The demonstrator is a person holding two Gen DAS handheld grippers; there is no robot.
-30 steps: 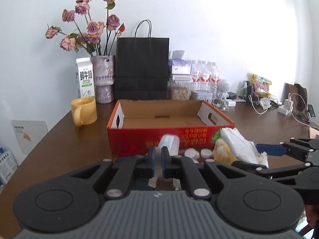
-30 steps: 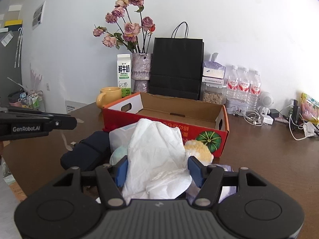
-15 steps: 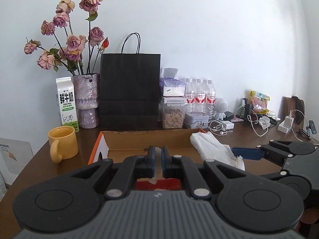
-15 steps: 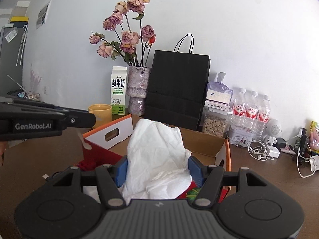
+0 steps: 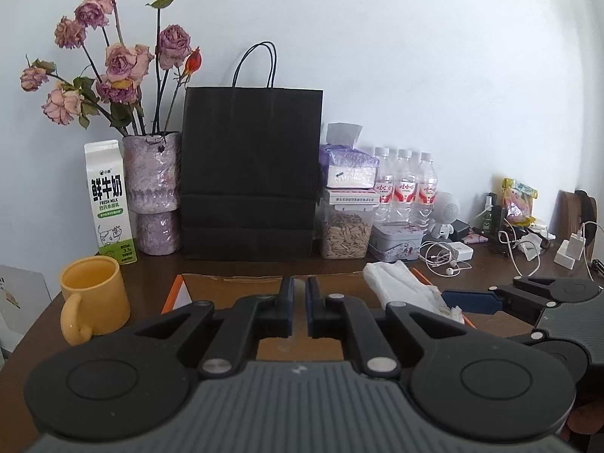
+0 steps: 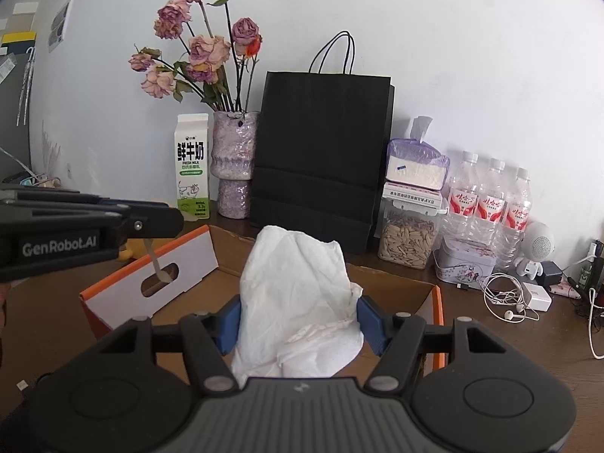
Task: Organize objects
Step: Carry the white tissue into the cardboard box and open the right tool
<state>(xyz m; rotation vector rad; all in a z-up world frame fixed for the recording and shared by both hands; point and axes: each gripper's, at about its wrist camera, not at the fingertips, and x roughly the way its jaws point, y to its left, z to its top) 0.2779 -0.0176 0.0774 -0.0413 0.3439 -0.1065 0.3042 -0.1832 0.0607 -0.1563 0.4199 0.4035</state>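
Left gripper (image 5: 298,302): jaws pinched together, a thin tape-like strip seems to hang from them over the cardboard box (image 6: 151,283) on the bench. Right gripper (image 6: 298,321): jaws held wide on a white plastic bag (image 6: 298,294), above the box interior. Bag looks light, soft and crushable, probably slippery, so grip the bunched middle, not loose edges.

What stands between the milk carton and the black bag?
The purple vase of dried roses stands between the milk carton and the black bag. Both wrist views show it.
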